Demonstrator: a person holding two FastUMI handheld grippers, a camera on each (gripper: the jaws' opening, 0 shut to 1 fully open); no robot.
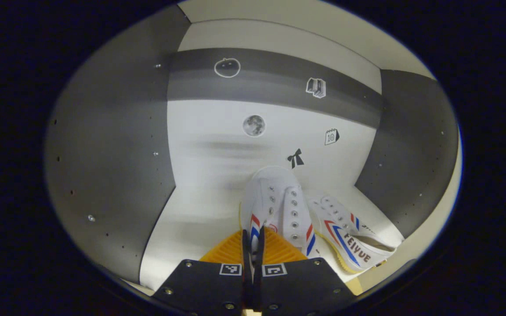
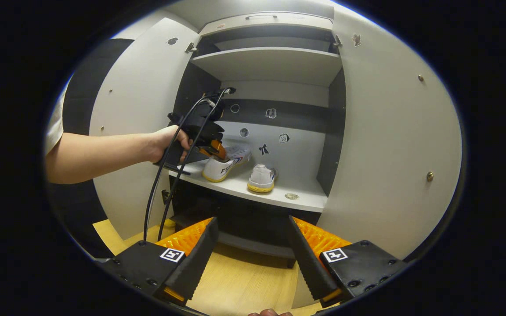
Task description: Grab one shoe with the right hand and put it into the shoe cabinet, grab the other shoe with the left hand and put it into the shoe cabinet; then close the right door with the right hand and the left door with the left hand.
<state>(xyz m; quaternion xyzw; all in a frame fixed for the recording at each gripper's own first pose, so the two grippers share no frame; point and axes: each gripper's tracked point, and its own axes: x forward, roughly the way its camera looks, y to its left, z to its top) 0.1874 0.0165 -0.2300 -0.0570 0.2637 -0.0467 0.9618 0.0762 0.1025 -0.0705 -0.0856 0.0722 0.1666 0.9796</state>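
In the left gripper view, the left gripper [image 1: 253, 245] is pinching the heel edge of 1 white shoe [image 1: 275, 206] between its closed fingers, the shoe stretching straight ahead over the cabinet shelf [image 1: 191, 219], with the second shoe [image 1: 345, 232] lying just to its right (toe toward the back wall). In the right gripper view, the right gripper [image 2: 253, 259] is hanging with its fingers spread wide and holding nothing, well back from the shoe cabinet [image 2: 275, 61], whose 2 doors are standing open while both shoes are sitting on the middle shelf.
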